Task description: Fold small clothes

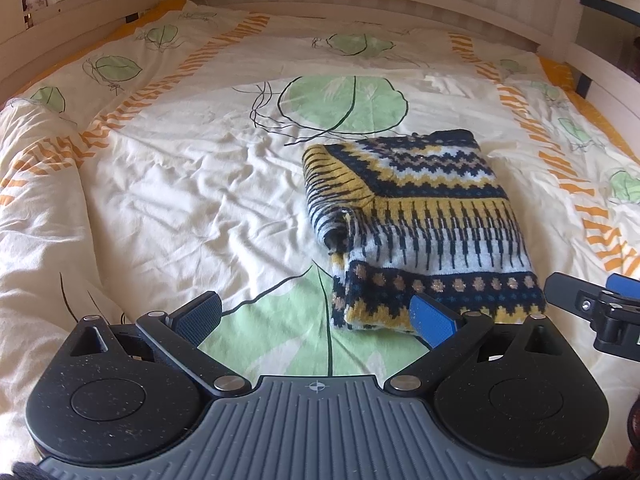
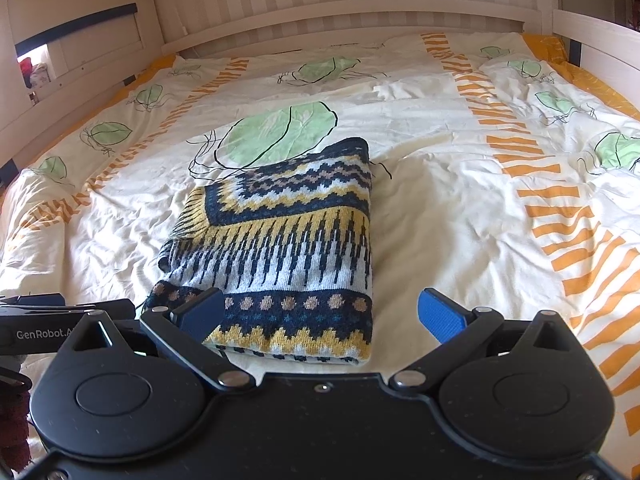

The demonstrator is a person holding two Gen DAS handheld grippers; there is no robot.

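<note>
A knitted sweater (image 1: 420,224) in navy, yellow and white lies folded into a rectangle on the bed; it also shows in the right wrist view (image 2: 288,248). My left gripper (image 1: 316,316) is open and empty, just in front of the sweater's near left corner. My right gripper (image 2: 322,312) is open and empty, just in front of the sweater's near edge. The right gripper's fingers (image 1: 592,300) show at the right edge of the left wrist view. The left gripper's body (image 2: 48,320) shows at the left edge of the right wrist view.
The bed is covered by a wrinkled cream duvet (image 1: 180,184) with green leaf prints and orange stripes, also in the right wrist view (image 2: 460,200). A white wooden bed rail (image 2: 360,20) runs along the far side and both sides.
</note>
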